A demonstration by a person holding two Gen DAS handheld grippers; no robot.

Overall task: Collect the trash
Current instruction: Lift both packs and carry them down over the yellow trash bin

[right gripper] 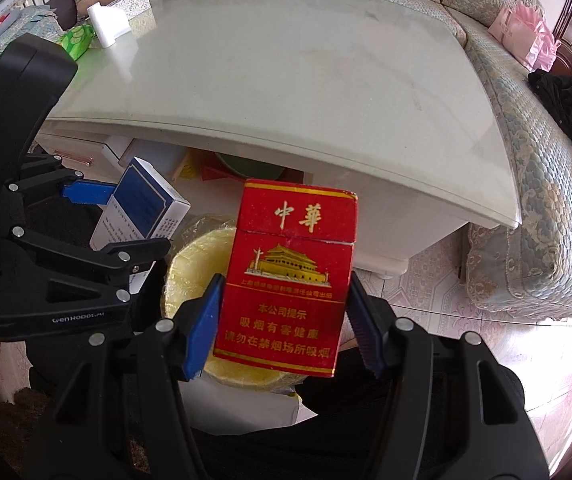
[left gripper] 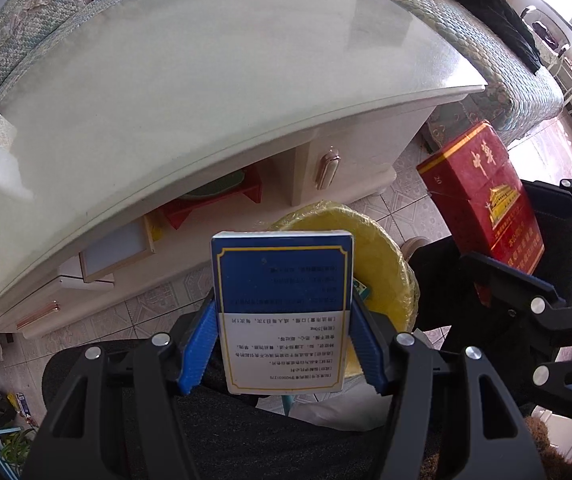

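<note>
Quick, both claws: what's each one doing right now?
Left claw: shut on the blue and white box.
Right claw: shut on the red cigarette pack.

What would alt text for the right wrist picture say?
The right gripper clamps a red cigarette pack upright above a yellow-lined trash bin. Left of it, the left gripper holds a blue and white box; a pale glass-topped table lies behind.

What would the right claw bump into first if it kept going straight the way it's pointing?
Probably the yellow bin. The right claw, shut on the red cigarette pack, points down toward the bin's mouth, in front of the coffee table. Depth is hard to judge, so that is a guess.
</note>
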